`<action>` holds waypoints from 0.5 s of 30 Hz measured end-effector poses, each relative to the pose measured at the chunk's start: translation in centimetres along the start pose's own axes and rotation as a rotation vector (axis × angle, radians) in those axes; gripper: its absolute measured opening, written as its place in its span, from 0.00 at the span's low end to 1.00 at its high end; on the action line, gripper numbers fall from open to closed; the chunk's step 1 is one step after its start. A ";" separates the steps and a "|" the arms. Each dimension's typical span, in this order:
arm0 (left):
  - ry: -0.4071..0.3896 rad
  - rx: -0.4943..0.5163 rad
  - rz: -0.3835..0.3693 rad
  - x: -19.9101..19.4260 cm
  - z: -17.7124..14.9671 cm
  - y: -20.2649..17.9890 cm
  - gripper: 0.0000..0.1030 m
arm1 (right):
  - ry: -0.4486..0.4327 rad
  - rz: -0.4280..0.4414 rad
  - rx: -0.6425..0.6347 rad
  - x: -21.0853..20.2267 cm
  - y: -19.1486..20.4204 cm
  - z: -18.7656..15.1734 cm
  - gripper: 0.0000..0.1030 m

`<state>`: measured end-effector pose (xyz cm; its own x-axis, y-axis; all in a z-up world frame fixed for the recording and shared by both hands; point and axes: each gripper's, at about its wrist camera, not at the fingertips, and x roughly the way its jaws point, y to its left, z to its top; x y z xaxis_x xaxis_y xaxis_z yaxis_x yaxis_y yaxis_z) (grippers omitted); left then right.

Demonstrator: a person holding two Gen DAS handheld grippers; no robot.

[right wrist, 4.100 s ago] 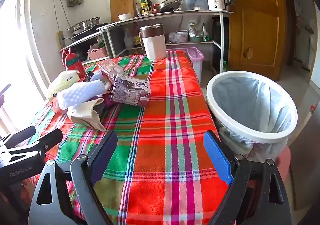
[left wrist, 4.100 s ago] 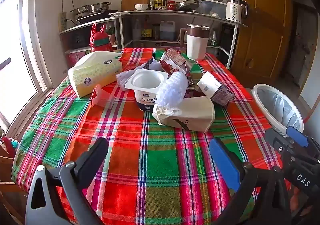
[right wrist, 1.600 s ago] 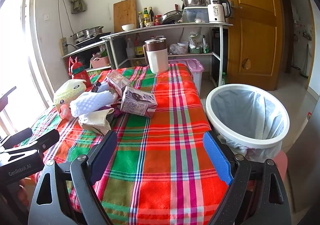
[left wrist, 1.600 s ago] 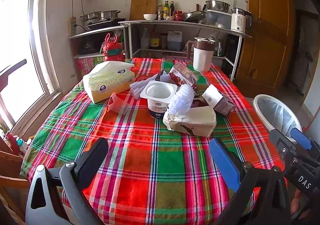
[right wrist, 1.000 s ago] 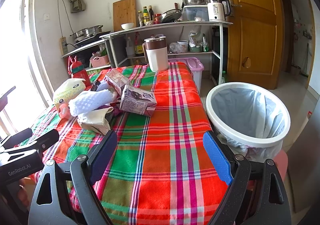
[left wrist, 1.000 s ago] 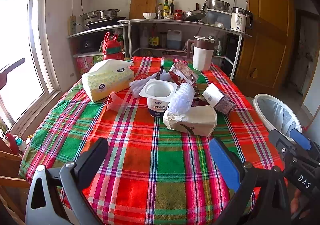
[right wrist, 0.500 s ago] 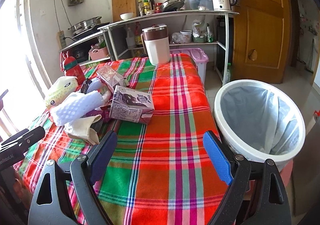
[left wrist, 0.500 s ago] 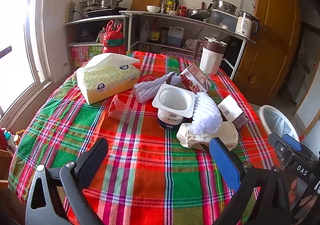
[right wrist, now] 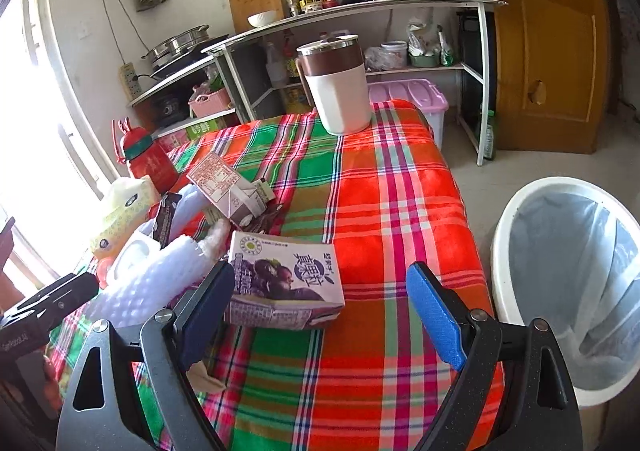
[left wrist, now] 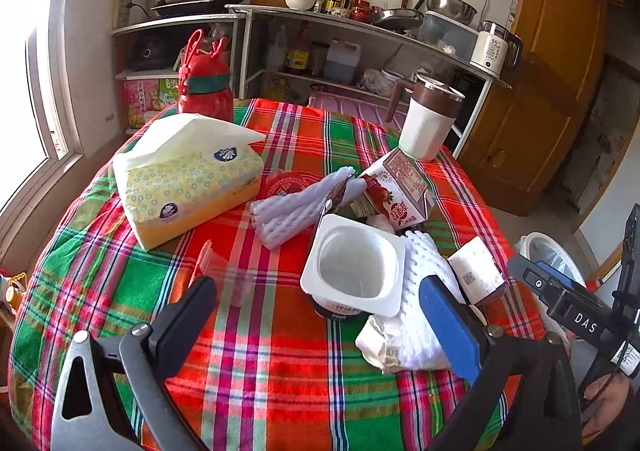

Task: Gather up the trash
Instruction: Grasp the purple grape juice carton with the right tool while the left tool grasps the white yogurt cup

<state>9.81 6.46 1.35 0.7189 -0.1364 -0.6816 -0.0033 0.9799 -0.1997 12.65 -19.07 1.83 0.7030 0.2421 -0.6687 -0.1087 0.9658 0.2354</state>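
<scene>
Both tools empty, jaws wide apart: left tool [left wrist: 316,315] low over the near edge of the worktop [left wrist: 264,379], right tool [right wrist: 320,303] over the right edge. Trash heaped mid-worktop: yogurt cup [left wrist: 354,271] upright and open, foam sleeve [left wrist: 416,291] and paper wrapper [left wrist: 384,347] touching it, purple carton [right wrist: 284,283] flat just ahead of the right tool, red carton [left wrist: 400,187] behind the cup. Bin [right wrist: 568,283] on the floor off the right edge, bag-lined, open. Likely risks: clamping the cup on its thin rim, crushing it or tipping it and spilling any residue, contents not discernible. Grabbing into the heap, dragging the sleeve or wrapper along and dropping them short of the bin. Carton lying flat, fingers [right wrist: 208,311] possibly snagging the cloth instead. Clear cup [left wrist: 224,275] hard to see, easy to knock. Tissue pack [left wrist: 188,187] and jug [right wrist: 336,87] probably not trash, so mis-pick possible. Tools close together, collision risk.
</scene>
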 end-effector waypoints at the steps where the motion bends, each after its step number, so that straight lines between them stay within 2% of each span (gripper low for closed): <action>1: 0.019 0.000 -0.003 0.5 0.2 -0.1 0.99 | 0.011 0.006 0.004 0.4 0.0 0.2 0.86; 4: 0.050 0.018 -0.012 1.7 0.5 -0.5 0.99 | 0.064 0.067 0.028 1.8 0.0 0.6 0.86; 8: 0.071 0.032 -0.032 2.2 0.2 -1.1 0.99 | 0.085 0.066 0.004 2.5 0.5 0.5 0.86; 13: 0.091 0.054 -0.068 2.5 0.1 -1.2 0.99 | 0.111 0.111 -0.019 2.5 0.9 -0.3 0.86; 15: 0.092 0.061 -0.030 2.7 0.2 -1.1 0.99 | 0.127 0.117 -0.036 2.7 1.0 -0.5 0.86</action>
<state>11.92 5.06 -0.17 0.6510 -0.1763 -0.7383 0.0618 0.9817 -0.1799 14.08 -17.43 -0.14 0.5900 0.3611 -0.7222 -0.2114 0.9323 0.2934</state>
